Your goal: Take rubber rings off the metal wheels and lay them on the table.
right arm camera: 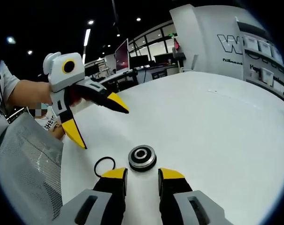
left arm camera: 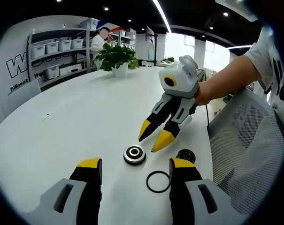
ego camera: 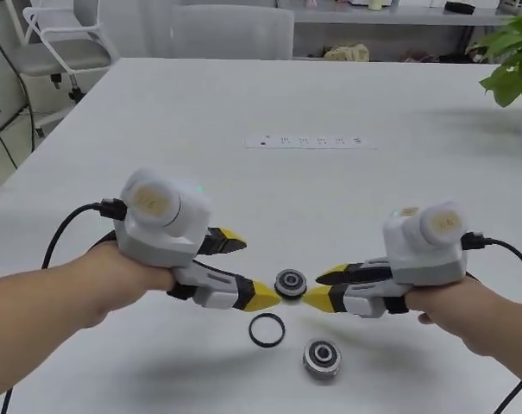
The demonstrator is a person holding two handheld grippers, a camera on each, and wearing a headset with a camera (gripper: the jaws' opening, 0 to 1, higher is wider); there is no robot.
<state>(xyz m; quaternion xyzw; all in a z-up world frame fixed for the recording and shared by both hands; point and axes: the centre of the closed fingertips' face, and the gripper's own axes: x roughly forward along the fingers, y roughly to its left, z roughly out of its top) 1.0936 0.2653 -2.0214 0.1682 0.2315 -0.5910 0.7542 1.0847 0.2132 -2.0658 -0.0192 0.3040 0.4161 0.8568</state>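
Yellow-tipped jaws of the left gripper (ego camera: 246, 268) stand wide apart and hold nothing; one tip is raised, the other lies low, near the table (ego camera: 243, 112). The right gripper (ego camera: 323, 287) faces it from the opposite side, jaws parted by a narrower gap, also empty. Both sets of tips point inward at one metal wheel (ego camera: 291, 283), which lies flat on the white table top between them, close to the tips but touched by neither. In the right gripper view this wheel sits just ahead of the gap between the jaws and shows a dark outer band round a bright hub.

One black rubber ring (ego camera: 267, 329) lies loose and flat on the table, just on the person's side of that wheel, apart from it. A second wheel (ego camera: 322, 358) lies flat beside the ring, under the right gripper's body. Whether it carries a ring cannot be told.

Nothing stands between the jaws and the centre wheel. Further out, a white power strip (ego camera: 312, 141) lies mid-table, well apart from the work. A leafy plant (ego camera: 511, 60) is at the far right edge, a chair (ego camera: 62, 43) beyond the far left corner. Black cables (ego camera: 66, 228) trail from both grippers.
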